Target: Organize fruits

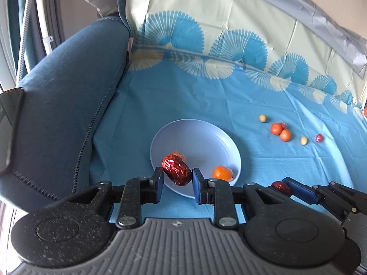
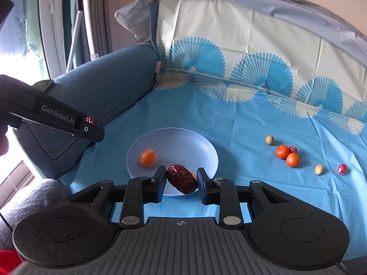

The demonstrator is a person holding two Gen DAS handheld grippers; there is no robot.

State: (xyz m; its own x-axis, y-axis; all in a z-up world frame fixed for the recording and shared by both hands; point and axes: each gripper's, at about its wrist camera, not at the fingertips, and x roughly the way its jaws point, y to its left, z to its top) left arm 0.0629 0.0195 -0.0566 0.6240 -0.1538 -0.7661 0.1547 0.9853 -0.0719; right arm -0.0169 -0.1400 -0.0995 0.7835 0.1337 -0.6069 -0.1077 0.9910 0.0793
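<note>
A pale blue plate (image 1: 206, 137) (image 2: 183, 142) sits on the blue cloth and holds two small oranges (image 1: 222, 172) (image 2: 148, 157). My left gripper (image 1: 177, 178) is shut on a wrinkled red date (image 1: 176, 169) above the plate's near rim. My right gripper (image 2: 181, 180) is shut on another red date (image 2: 182, 178), also over the near rim. The right gripper and its date show at the lower right of the left wrist view (image 1: 281, 187). The left gripper (image 2: 91, 126) shows from the side in the right wrist view.
Loose fruit lies on the cloth right of the plate: two oranges (image 1: 281, 131) (image 2: 287, 155), two pale round fruits (image 1: 262, 118) (image 2: 269, 140), and small red ones (image 1: 318, 138) (image 2: 341, 168). A blue sofa arm (image 1: 68, 114) rises to the left, the cloth-draped backrest (image 2: 252, 45) behind.
</note>
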